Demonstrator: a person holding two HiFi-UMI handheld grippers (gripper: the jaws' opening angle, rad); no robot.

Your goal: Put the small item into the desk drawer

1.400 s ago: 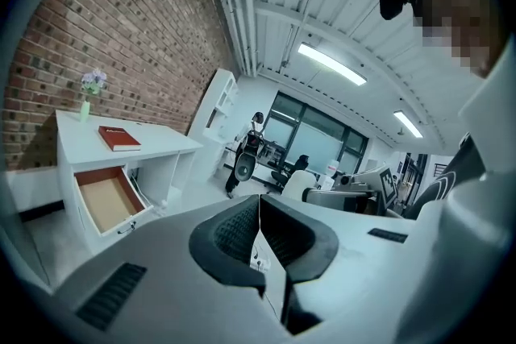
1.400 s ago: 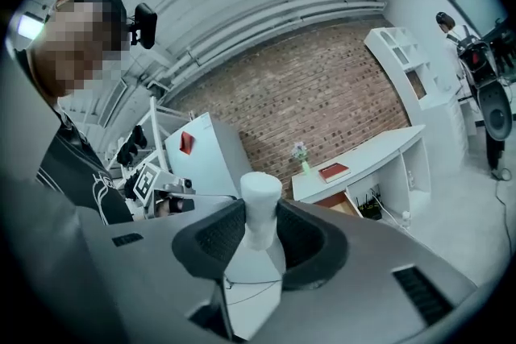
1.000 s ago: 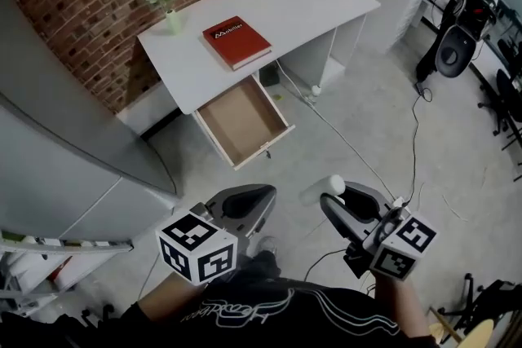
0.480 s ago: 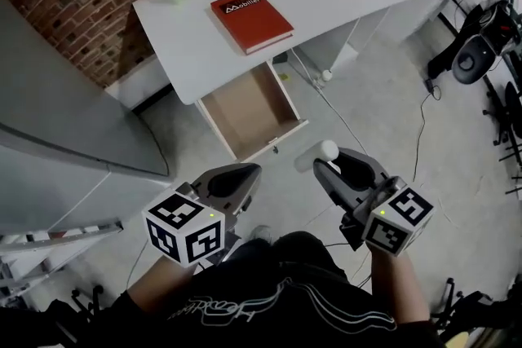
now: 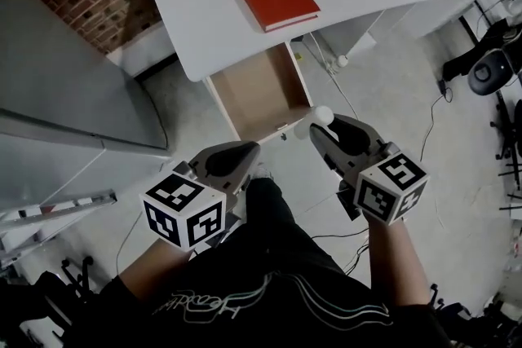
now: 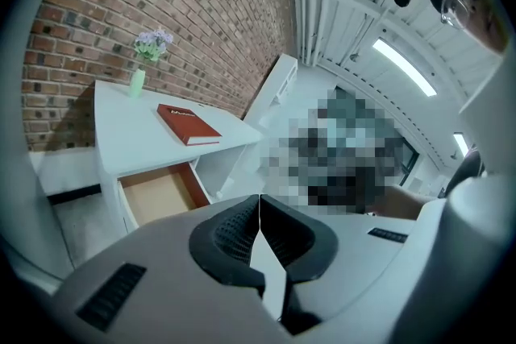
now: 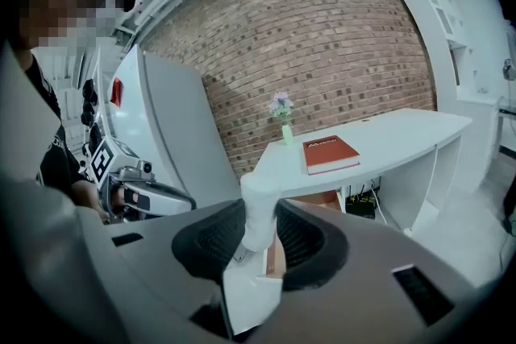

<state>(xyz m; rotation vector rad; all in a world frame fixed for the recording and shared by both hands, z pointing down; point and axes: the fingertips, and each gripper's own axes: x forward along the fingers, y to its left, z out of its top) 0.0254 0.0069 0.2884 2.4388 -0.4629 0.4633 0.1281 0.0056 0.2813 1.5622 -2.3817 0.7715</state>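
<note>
Right claw [image 5: 320, 129], grasping the item [image 5: 324, 115] upright, has the open drawer [image 5: 259, 92] just ahead, slightly left; left claw [image 5: 245, 152] is clenched, empty.

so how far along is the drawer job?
Done: the brown-lined desk drawer stands open, and the right gripper is shut on the small white cylindrical item. In hand: the item is held near the drawer's front edge. To do: lower it in, release. The left gripper is shut, empty.
</note>
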